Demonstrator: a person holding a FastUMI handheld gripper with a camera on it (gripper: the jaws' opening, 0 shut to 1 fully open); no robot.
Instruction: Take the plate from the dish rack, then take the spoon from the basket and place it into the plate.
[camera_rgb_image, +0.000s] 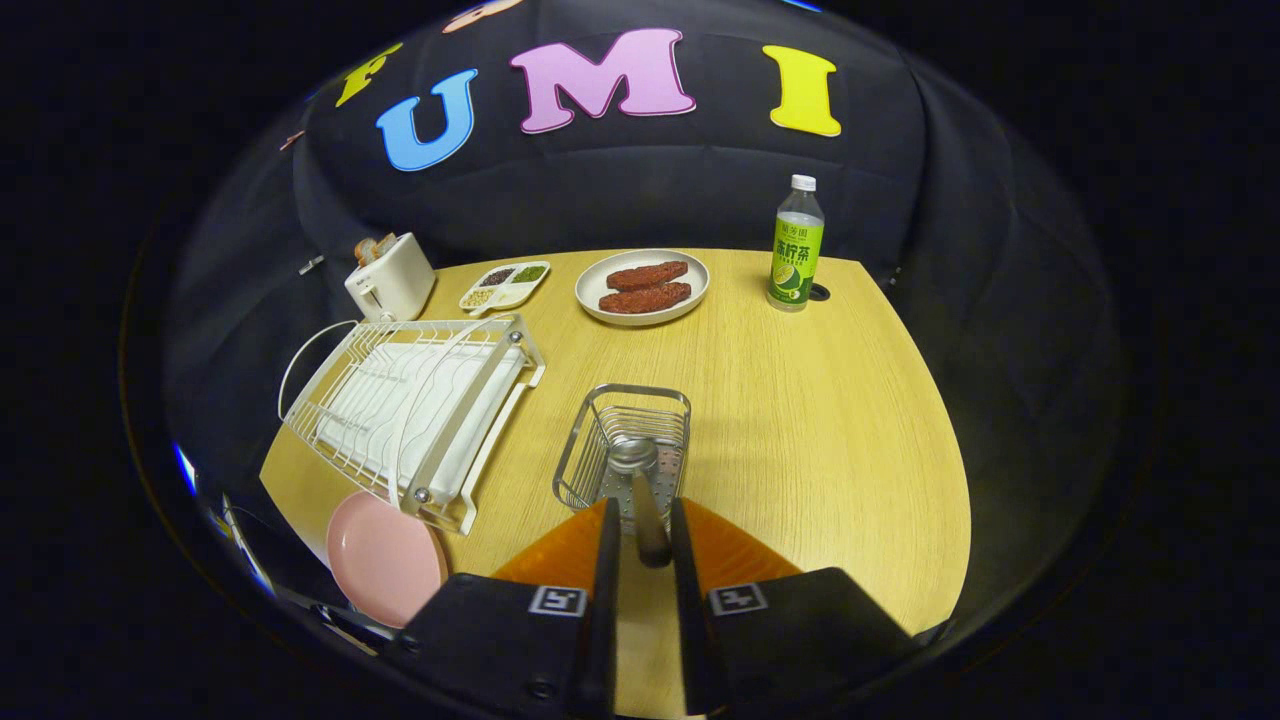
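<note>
The pink plate (385, 560) lies flat on the wooden table (820, 420), just in front of the white dish rack (415, 410) and to the left of my fingers. The wire basket (625, 440) stands just ahead of the fingertips. The metal spoon (640, 490) points its bowl over the basket, and its handle runs back between my fingers. My gripper (643, 510) is narrowed around that handle, with both fingers close against it. The dish rack holds no plate.
At the back of the table stand a white toaster (390, 280), a divided snack tray (505, 285), a plate with two brown meat pieces (642, 286) and a green-labelled bottle (796, 245). Bare wood spreads to the right of the basket.
</note>
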